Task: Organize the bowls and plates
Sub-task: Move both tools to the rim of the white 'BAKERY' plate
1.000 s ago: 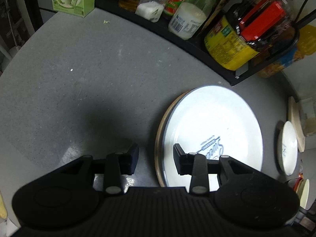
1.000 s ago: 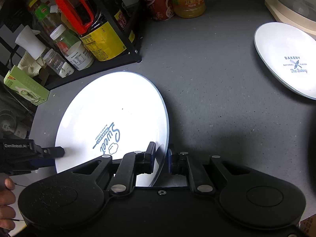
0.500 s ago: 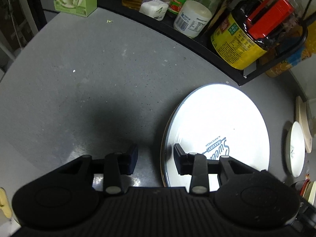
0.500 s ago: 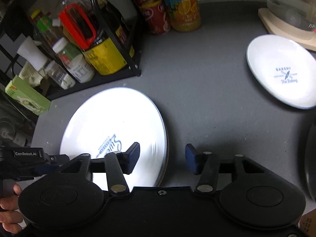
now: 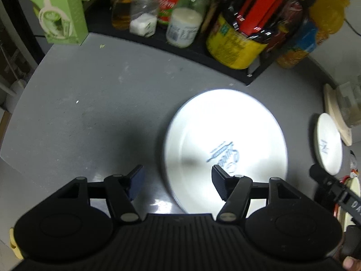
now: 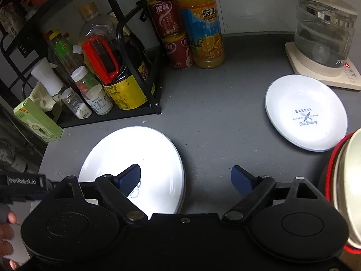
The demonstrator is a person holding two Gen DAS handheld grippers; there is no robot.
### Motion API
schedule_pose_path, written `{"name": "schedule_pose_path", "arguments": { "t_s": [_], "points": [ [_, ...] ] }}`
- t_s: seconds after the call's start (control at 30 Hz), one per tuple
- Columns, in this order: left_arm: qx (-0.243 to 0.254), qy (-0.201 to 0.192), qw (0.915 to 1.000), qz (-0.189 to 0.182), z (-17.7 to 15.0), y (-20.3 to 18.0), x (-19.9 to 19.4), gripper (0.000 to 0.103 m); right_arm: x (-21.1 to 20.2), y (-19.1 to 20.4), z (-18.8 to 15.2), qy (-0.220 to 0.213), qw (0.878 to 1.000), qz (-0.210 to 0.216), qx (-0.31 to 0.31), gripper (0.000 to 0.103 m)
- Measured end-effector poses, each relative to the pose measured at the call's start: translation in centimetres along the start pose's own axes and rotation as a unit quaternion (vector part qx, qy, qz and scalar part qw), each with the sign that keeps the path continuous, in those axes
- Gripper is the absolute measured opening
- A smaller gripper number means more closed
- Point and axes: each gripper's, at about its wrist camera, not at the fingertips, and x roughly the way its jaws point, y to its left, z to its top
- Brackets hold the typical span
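At the far left of the right wrist view a green carton [image 6: 37, 122] stands on the counter [image 6: 214, 135] beside a black wire rack [image 6: 135, 52] crowded with bottles and jars. In front of the rack lies the large white plate [image 6: 133, 167], flat on the counter and brightly lit; a second rim seems to show under its right edge, so it may be resting on another plate, though the glare makes that hard to confirm. The left gripper [image 5: 178, 180] hovers over this plate's near-left edge with its jaws spread wide and nothing between them: one finger over bare counter, the other over the plate's printed centre. The right gripper [image 6: 186, 178] also has its jaws wide apart and empty, the left finger above the large plate's near rim, the right finger above bare counter.

Further right, past red cans [image 6: 173, 31] and an orange juice bottle [image 6: 203, 24], the small white plate [image 6: 306, 113] with the "BAKERY" print lies flat in front of a glass kettle [image 6: 325, 29] on its cream base. At the extreme right edge a red-rimmed bowl [image 6: 347, 187] comes partly into frame — its contents cannot be seen.

The small plate lies forward and to the right of the right gripper, well apart from the left one. Being round, it offers no long axis; judged from this layout, the right hand is the nearer and would take it by the near rim.
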Motion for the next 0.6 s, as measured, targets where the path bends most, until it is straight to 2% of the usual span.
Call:
{"name": "schedule_pose_path", "arguments": {
  "t_s": [0.13, 0.37, 0.6],
  "points": [
    [0.006, -0.018, 0.9998, 0.001, 0.1, -0.9, -1.2, 0.064, -0.8, -0.8, 0.6, -0.001, 1.000, 0.008, 0.004, 0.092],
    [0.012, -0.020, 0.9997, -0.008, 0.4, -3.7, -1.3, 0.064, -2.9, -3.3, 2.5, -0.021, 0.999, 0.021, 0.022, 0.100],
    [0.020, -0.033, 0.9988, -0.030, 0.5, -8.0, -1.2, 0.064, -4.5, -7.1, 4.2, -0.042, 0.999, 0.017, 0.030, 0.100]
  ]
}}
